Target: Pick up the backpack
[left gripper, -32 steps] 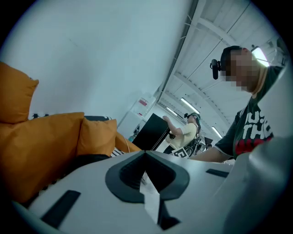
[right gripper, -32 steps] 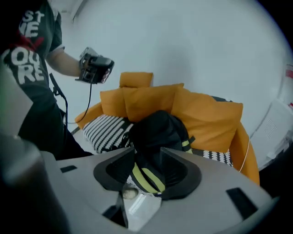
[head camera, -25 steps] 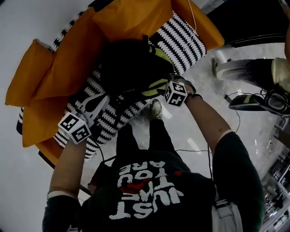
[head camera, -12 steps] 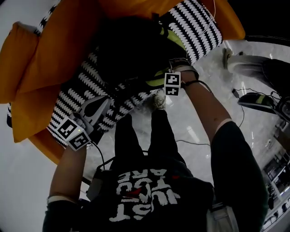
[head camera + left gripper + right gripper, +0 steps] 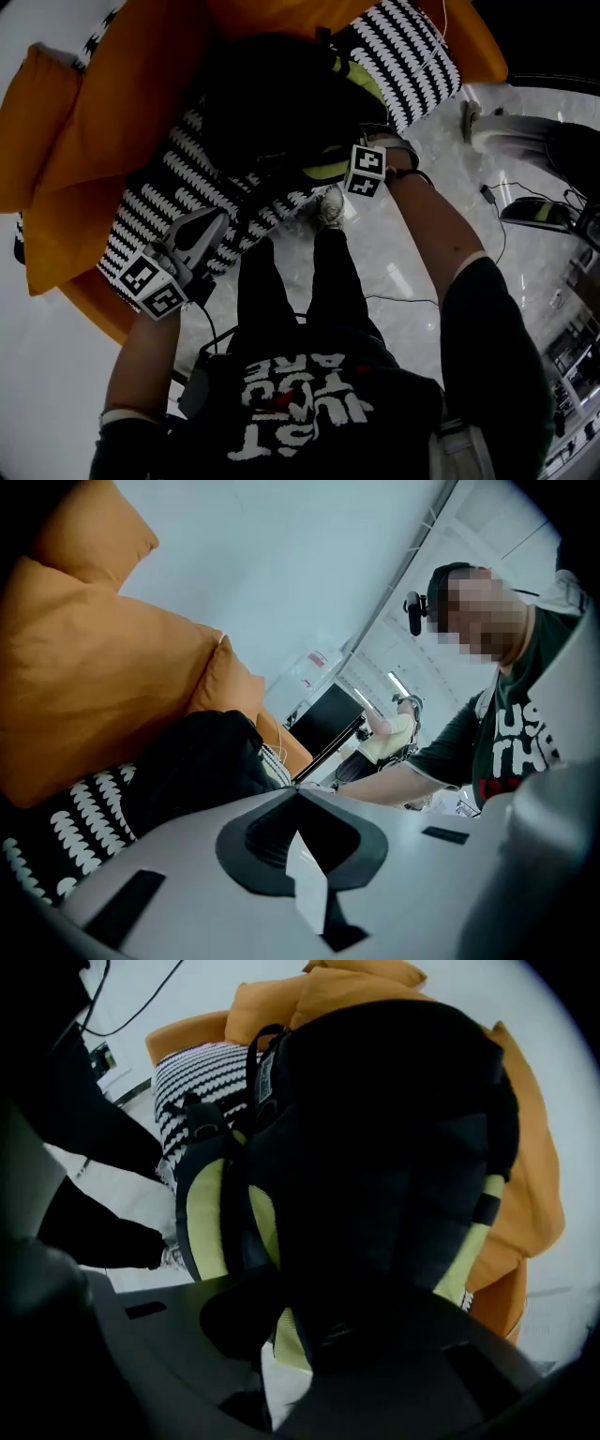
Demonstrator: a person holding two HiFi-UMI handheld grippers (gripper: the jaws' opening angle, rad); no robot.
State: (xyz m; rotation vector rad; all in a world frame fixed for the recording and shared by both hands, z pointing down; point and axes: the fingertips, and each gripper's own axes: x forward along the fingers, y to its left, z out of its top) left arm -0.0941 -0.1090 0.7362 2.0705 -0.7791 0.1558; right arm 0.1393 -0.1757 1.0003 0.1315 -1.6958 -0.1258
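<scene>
A black backpack [image 5: 272,103] with lime-green trim lies on a sofa that has a black-and-white patterned seat [image 5: 159,202] and orange cushions [image 5: 103,112]. My right gripper [image 5: 361,161] points steeply down at the backpack's near edge. Its jaws have just been closing, and in the right gripper view they [image 5: 291,1288] pinch dark fabric and a lime strap of the backpack [image 5: 375,1147]. My left gripper [image 5: 217,217] hovers over the seat's front edge, left of the backpack. Its tips [image 5: 298,791] meet with nothing between them, and the backpack [image 5: 197,761] lies beyond.
The holder's legs and a shoe [image 5: 326,208] stand against the sofa front on a pale glossy floor. Cables [image 5: 403,300] trail across the floor. Another person's legs [image 5: 525,141] and a dark shoe [image 5: 539,211] are at the right.
Both grippers have come down. The right one settled onto the backpack's near edge and its marker cube rolled. The left one dropped a little toward the seat's front edge.
</scene>
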